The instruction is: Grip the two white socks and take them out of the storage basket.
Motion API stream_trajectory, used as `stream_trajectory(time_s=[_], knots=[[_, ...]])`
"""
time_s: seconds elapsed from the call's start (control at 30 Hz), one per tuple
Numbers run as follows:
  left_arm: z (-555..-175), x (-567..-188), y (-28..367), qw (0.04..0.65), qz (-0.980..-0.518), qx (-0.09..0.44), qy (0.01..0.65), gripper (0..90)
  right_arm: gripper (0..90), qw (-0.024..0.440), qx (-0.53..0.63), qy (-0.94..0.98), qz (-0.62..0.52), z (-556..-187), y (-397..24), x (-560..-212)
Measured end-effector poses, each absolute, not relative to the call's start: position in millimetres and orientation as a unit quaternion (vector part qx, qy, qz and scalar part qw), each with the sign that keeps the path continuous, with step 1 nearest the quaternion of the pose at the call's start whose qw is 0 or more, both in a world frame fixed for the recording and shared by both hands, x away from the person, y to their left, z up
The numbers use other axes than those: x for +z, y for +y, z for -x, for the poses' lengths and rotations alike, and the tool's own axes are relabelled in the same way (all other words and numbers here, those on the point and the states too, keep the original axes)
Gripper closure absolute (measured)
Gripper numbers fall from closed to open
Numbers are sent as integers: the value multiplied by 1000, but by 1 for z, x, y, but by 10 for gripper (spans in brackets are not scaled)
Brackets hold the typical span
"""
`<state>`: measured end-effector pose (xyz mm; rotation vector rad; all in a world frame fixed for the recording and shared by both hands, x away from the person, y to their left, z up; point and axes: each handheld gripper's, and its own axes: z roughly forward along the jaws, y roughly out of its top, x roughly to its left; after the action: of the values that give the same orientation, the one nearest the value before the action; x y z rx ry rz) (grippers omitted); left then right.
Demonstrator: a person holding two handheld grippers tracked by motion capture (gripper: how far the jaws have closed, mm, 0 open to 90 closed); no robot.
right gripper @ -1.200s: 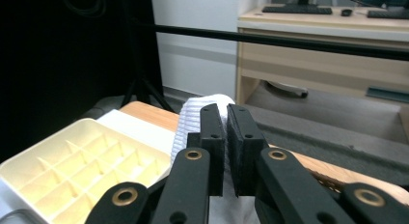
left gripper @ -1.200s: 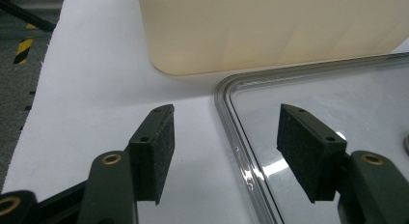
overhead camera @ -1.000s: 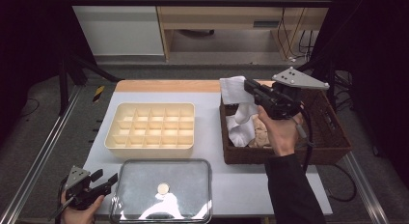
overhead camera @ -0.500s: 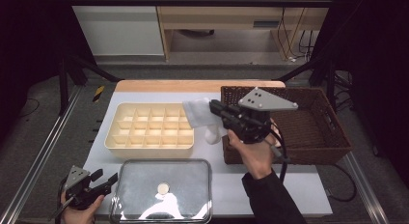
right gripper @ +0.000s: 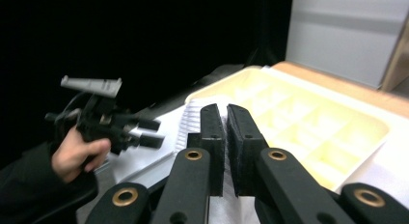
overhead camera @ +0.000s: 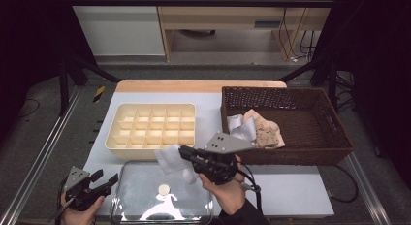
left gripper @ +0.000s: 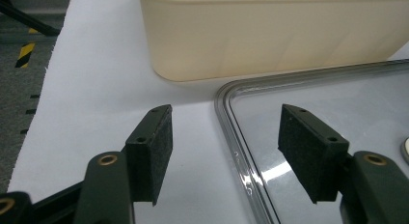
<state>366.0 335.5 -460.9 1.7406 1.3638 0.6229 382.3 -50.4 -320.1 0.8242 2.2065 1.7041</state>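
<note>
**White Cloth Held Above Clear Lid**

Currently clenched on a white cloth: right gripper, at lower centre of the high view, carried by the right hand entering from the bottom edge. Jaws pressed nearly together in the right gripper view, with a thin ribbed fold of the cloth pinched between the pads. Cloth hanging at the jaw tips, above the upper edge of the clear lid and just below the near wall of the cream divider tray. Contact between cloth and lid: cannot tell.

Released: left gripper, at lower left of the high view, held by the left hand beside the left edge of the lid. In the left gripper view, jaws standing wide apart, nothing between the pads; rim of the lid running up between them, tray wall across the top of the frame.

Cream divider tray placed left of centre on the white table top, compartments bare. Brown wicker basket at right of centre, containing a crumpled beige cloth and a further white cloth against its left wall. Small round knob at the middle of the lid. Basket and tray well apart, with a strip of table top between.
</note>
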Motion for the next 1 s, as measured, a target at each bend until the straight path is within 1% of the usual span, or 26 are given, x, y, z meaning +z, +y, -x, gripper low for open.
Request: stream_trajectory(time_s=[0.1, 0.27, 0.4, 0.63, 0.7, 0.8, 0.83, 1.0], knots=[[-366, -461, 335, 409, -691, 248, 541, 364, 862, 87, 570, 762, -296, -383, -46, -350], [-366, -461, 335, 408, -692, 248, 541, 364, 861, 58, 537, 772, -334, -390, -53, -396], [-366, -462, 334, 407, -693, 249, 540, 364, 858, 54, 505, 782, -362, -392, -61, -431], [-366, -462, 334, 406, -695, 248, 540, 362, 848, 60, 460, 804, -371, -396, -56, -472], [-366, -462, 334, 407, -694, 247, 540, 362, 839, 58, 453, 808, -373, -397, -52, -477], [-366, -462, 334, 406, -695, 247, 540, 362, 802, 59, 450, 814, -364, -397, -47, -480], [-366, -462, 334, 406, -695, 248, 540, 361, 779, 57, 453, 813, -362, -396, -47, -479], [-366, -462, 334, 406, -694, 248, 540, 360, 722, 68, 485, 797, -354, -397, -54, -457]])
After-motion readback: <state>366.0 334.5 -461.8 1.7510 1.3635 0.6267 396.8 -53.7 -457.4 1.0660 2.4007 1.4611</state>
